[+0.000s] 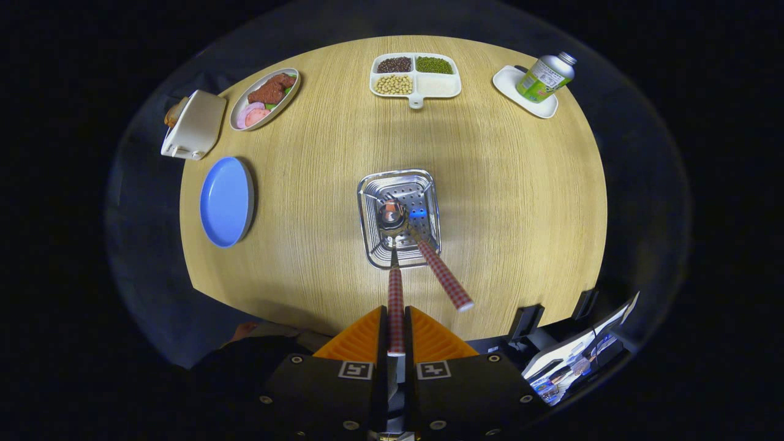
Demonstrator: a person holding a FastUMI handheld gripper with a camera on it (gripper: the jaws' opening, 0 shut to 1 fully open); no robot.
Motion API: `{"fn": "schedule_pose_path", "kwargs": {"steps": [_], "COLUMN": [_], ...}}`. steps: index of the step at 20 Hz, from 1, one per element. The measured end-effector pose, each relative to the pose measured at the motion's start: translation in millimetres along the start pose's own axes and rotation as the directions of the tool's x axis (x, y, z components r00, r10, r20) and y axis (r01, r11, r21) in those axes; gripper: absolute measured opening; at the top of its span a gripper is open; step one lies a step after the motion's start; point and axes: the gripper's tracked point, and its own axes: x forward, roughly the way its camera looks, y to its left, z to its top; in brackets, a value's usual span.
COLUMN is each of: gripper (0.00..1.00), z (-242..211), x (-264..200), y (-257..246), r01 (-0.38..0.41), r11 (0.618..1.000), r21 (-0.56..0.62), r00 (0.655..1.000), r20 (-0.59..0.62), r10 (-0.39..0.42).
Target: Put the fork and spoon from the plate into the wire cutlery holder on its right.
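Orange fingers [367, 340] of the tool [396, 334] sit closest to the lens, closed almost fully together on the checked red-and-white handle of the spoon [395, 288]. Both fingers press on that handle from either side. The spoon runs straight out toward 12 o'clock from the tool, and its shiny bowl hangs inside the mouth of the wire cutlery holder [399, 218], seen from above just beyond the fingertips.

A fork [442, 275] with the same checked handle already stands in the holder. Its head is down inside, and its handle leans out over the near rim toward 5 o'clock, ending just beside the right finger but apart from it.

The holder stands near the middle of the round wooden worktop [520, 202]. At 9 o'clock from the holder, well apart from it, lies the blue plate [226, 201], bare on top. Farther out at 10 o'clock are a white toaster [195, 125] and an oval dish of food [264, 98]. At 12 o'clock sits a white divided tray [416, 76] with beans and grains in its compartments. At 1 o'clock a green-labelled bottle [545, 77] lies tilted on a small white tray [520, 92].

A dark sleeve [245, 361] shows at 8 o'clock from the tool.
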Motion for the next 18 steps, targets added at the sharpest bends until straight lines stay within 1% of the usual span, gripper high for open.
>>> {"fn": "schedule_pose_path", "kwargs": {"steps": [4, 7, 10, 11, 13, 14, 15, 18], "gripper": [0.14, 0.14, 0.14, 0.14, 0.17, 0.24, 0.28, 0.45], "z": [18.5, 38.0, 60.4, 70.5, 88.0, 96.5, 104.3, 120.8], "x": [-0.1, -9.6, -29.5, -38.9, -62.3, -74.9, -88.7, -130.7], "y": [2.8, 4.2, 12.0, 17.4, 21.5, 24.0, 26.7, 36.3], "r01": [-0.017, -0.033, -0.085, -0.100, -0.113, -0.115, -0.116, -0.123], "r11": [0.999, 0.998, 0.993, 0.992, 0.992, 0.992, 0.992, 0.992], "r21": [0.032, 0.056, 0.081, 0.080, 0.061, 0.052, 0.041, 0.011], "r00": [0.999, 0.994, 0.974, 0.960, 0.920, 0.894, 0.865, 0.758], "r20": [0.029, 0.105, 0.217, 0.271, 0.384, 0.441, 0.495, 0.646], "r10": [0.016, 0.027, 0.065, 0.075, 0.081, 0.080, 0.080, 0.087]}}
